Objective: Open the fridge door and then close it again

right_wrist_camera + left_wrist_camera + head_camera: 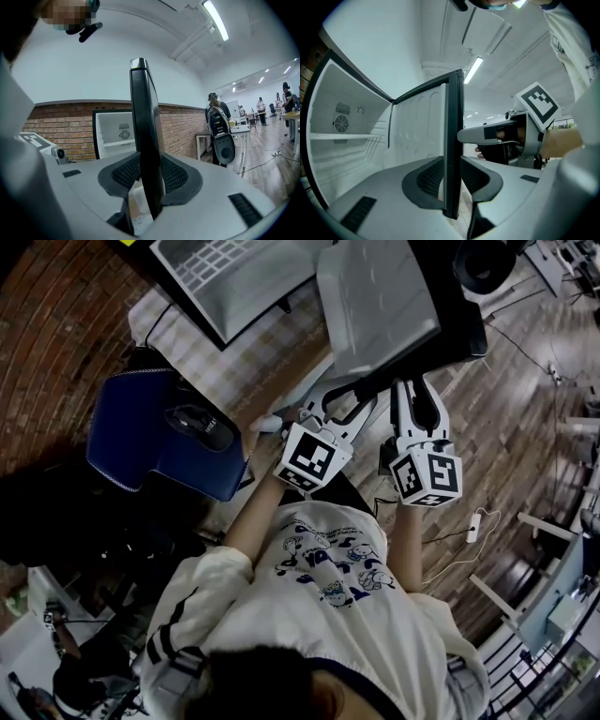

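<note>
The fridge [234, 277] stands open at the top of the head view, its white inside and wire shelf showing. Its grey door [375, 306] swings out toward me. My left gripper [349, 397] and my right gripper [413, 387] both reach to the door's free edge, side by side. In the left gripper view, the left gripper [452, 180] is shut on the black door edge [453, 140], with the white fridge interior [347, 136] to its left. In the right gripper view, the right gripper [146, 176] is shut on the same black door edge [144, 122], and the open fridge [117, 133] shows behind it.
A blue seat [159, 432] with a black object on it stands left of me by the brick wall [56, 343]. A power strip [475, 526] and cable lie on the wooden floor at right. A table with a speaker [224, 145] and people stand farther off.
</note>
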